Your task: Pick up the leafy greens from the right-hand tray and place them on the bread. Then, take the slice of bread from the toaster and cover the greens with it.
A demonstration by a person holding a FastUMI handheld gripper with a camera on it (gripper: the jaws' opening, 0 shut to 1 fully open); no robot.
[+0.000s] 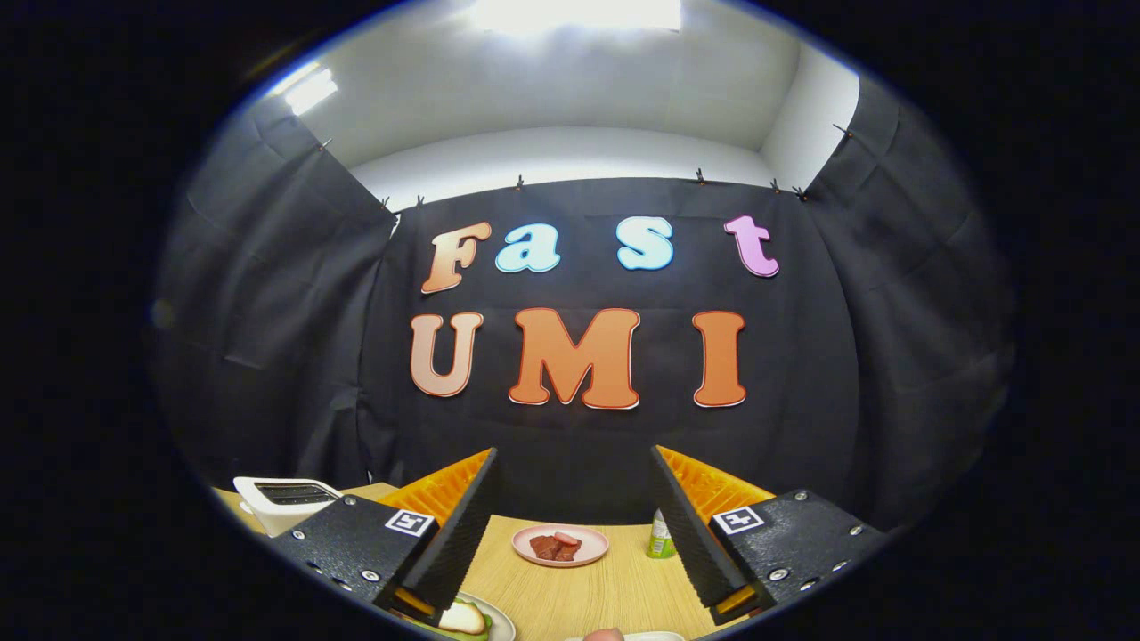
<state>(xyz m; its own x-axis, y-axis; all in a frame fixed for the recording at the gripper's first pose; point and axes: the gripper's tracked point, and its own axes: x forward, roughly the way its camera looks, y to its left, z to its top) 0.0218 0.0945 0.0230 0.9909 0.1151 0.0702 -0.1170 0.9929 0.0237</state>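
My gripper is open wide and held above the wooden table, with nothing between its fingers. A white toaster stands at the table's back left, beyond the left finger; its slots look dark and I cannot tell whether bread is in them. Under the left finger's base sits a pale plate with a slice of bread, and some green leaf shows at the bread's edge. The finger hides part of the plate.
A pink plate with red meat pieces lies ahead, between the fingers. A small green bottle stands beside the right finger. The rim of a white tray and a small pinkish rounded thing show nearest me. Black cloth walls close the booth.
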